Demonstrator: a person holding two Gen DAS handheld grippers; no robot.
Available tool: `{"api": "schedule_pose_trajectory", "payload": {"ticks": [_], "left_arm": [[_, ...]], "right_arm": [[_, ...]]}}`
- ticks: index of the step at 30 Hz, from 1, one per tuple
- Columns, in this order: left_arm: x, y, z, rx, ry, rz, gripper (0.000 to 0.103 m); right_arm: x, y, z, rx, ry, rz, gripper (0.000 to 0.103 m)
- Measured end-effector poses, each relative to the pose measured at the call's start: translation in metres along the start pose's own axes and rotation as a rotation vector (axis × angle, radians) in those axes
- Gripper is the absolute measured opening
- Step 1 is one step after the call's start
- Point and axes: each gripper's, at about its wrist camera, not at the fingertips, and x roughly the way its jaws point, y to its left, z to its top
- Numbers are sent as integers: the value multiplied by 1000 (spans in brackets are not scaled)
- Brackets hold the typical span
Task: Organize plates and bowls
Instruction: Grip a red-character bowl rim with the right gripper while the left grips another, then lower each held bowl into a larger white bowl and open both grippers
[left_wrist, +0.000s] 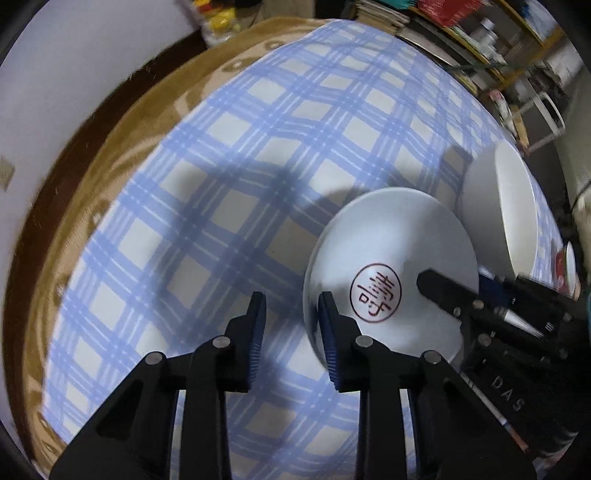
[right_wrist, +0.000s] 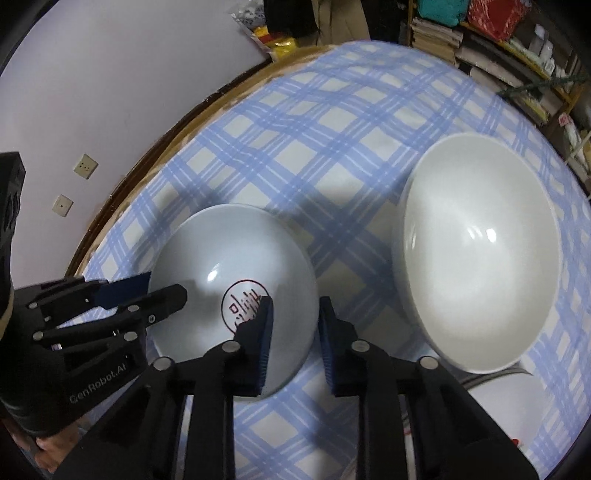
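The left gripper (left_wrist: 291, 306) and right gripper (right_wrist: 295, 310) are both hanging wide, straddling opposite rims of the blue bowl (right_wrist: 236, 277) sitting on the checked cloth (right_wrist: 295, 155). Glazed, slippery, breakable: pinching the rim looks safest.

Right gripper (right_wrist: 295, 325) straddles the rim of a stamped plate (right_wrist: 207, 254), fingers apart, beside a white bowl (right_wrist: 480, 251) on checked cloth (right_wrist: 314, 129).
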Motion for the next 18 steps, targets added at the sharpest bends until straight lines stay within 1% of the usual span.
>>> {"api": "schedule_pose_trajectory", "payload": {"ticks": [2,3,4,6,9,10,12,13,16,18], "left_arm": [[3,5,1,-40,11,-33,20],[3,6,1,-44,12,-50,16],[3,5,1,-37,9,-62,14],[1,2,0,-19,-1,-66,8],[-5,-2,-2,-23,-11,-49,7],[-8,-2,-2,-22,-16,-53,7],[-18,-3,-4,-17,-35,-33,7],[-23,-4,-4,-11,-48,-23,7],[-44,-8,-3,9,-77,-19,8],[-61,-13,0,25,-112,-8,8]], "right_arm": [[4,-1,1,12,6,3,23],[4,-1,1,13,5,6,23],[5,-1,0,10,3,9,23],[6,1,-1,2,3,11,16],[5,0,-3,6,7,21,15],[4,-2,-3,33,18,34,15],[-2,-2,-5,61,14,60,15],[-7,0,-5,58,-1,71,15],[-24,7,-4,25,-47,63,15],[-36,5,-1,28,-73,82,15]]}}
